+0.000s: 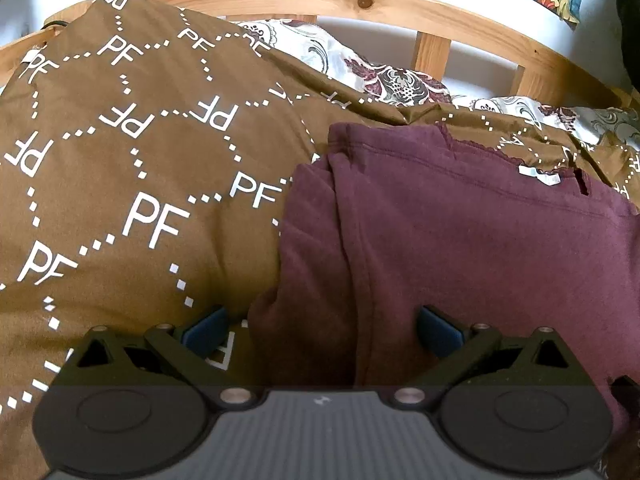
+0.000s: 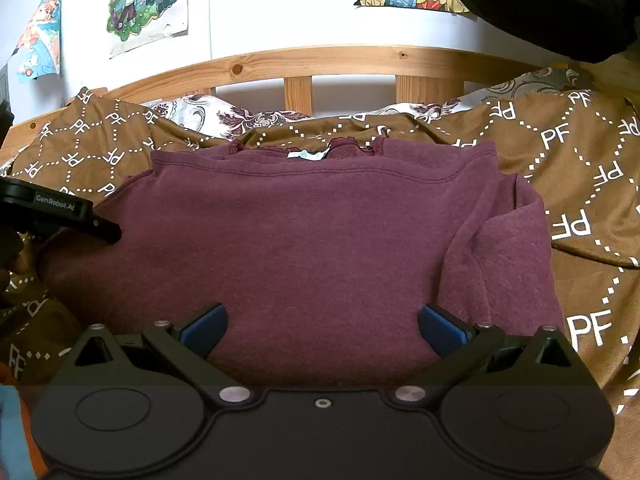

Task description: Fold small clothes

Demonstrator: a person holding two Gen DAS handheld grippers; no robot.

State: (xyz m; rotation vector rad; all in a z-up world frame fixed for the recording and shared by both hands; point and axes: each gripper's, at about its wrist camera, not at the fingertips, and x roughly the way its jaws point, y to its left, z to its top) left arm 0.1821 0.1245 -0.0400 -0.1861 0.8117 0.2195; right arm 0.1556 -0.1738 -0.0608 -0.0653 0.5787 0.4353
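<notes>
A maroon top [image 2: 312, 240] lies flat on a brown bedspread, its neckline with a white label [image 2: 308, 155] toward the headboard; both side parts look folded in over the body. My right gripper [image 2: 322, 330] is open and empty over the top's near hem. My left gripper [image 1: 320, 330] is open and empty over the top's left folded edge [image 1: 460, 240]. The left gripper's body also shows at the left of the right wrist view [image 2: 60, 212], beside the top's left edge.
The brown bedspread with white "PF" print [image 1: 120, 160] covers the bed around the top. A floral pillow [image 1: 384, 76] and a wooden headboard [image 2: 320, 60] lie behind. Posters [image 2: 148, 0] hang on the white wall. A dark garment [image 2: 560, 4] hangs at top right.
</notes>
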